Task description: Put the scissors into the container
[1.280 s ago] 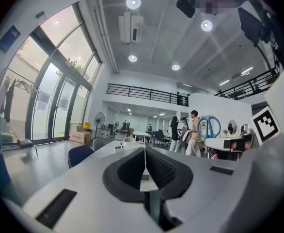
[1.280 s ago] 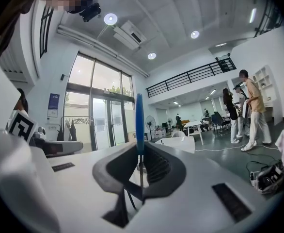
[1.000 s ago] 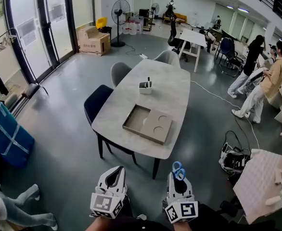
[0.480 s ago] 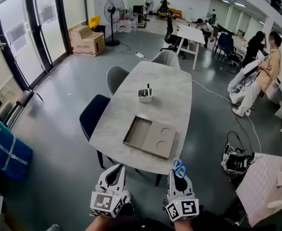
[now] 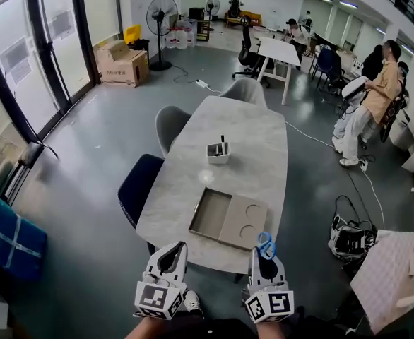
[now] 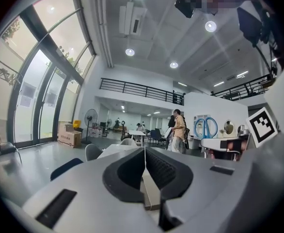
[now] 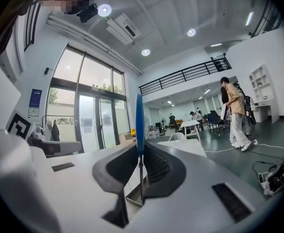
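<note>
Surface: long pale table [image 5: 246, 136] on grey floor [image 5: 87, 161]
Container: small white container [image 5: 217, 152] near the table's middle
Tray: flat brown tray [image 5: 228, 221] at the table's near end
Left gripper [image 5: 170, 251]: short of the table's near end, pointing toward it, jaws closed together on nothing
Right gripper [image 5: 265, 258]: beside the left, over the table's near edge, clamped on the scissors [image 5: 265, 244], blue handles upward

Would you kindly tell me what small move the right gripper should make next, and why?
Probably carry the right gripper forward over the table toward the small white container. Its jaws are shut on the scissors, blue handles up, but it hangs at the table's near end, while the container stands farther along, beyond the flat tray. The left gripper is shut on nothing.
</note>
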Demonstrator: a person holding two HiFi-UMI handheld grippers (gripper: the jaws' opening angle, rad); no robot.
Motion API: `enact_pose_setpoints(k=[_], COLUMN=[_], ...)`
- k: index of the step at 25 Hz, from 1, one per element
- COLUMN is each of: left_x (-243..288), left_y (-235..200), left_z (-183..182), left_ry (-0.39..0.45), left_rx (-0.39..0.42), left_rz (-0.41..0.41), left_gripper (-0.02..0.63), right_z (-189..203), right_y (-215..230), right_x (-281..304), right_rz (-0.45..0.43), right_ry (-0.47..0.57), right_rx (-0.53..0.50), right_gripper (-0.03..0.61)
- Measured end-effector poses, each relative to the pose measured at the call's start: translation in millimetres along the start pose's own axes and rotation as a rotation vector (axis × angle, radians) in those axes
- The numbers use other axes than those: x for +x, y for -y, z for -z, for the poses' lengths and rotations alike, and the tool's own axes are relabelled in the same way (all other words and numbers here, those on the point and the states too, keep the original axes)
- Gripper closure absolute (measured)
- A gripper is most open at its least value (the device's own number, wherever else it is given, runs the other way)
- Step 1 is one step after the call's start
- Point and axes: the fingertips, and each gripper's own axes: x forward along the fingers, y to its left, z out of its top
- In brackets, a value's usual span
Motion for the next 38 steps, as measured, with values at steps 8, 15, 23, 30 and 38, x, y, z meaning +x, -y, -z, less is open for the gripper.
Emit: enact_pose_setpoints(k=[8,15,23,30,38], left_x=[26.6,50.9,76.3,95.3,116.4], left_y=[-14.5,-20.7,-20.3,-22.8,-31.9], left_z=[0.8,2.5,-10.1,-2.0,20.8], left_ry=[-0.014,-0.020,-0.003,-0.027,-0.080], left_rx=[-0.019,-0.030,-0.028,-0.036,-0.078], left_rz=[0.035,0.021,-0.009,-0.029,-0.061], left_gripper=[0.597,0.597,0.598,0.597,0.598], right_z=[4.2,3.2,-11.8,0.2,38.6], right_y=[2.1,14.4,24.3,32.1,24.0], right_x=[21.6,45.4,81.2,109.4,156.2], right_rz=[0.034,0.017,-0.056,-0.112,-0.271], right_ry=[-0.029,-0.038,-0.017,-0.050,-0.143], right_rx=[0.018,0.006,-0.037,-0.086,-0.274], right_gripper=[0.549,0.549,0.549,0.549,0.549])
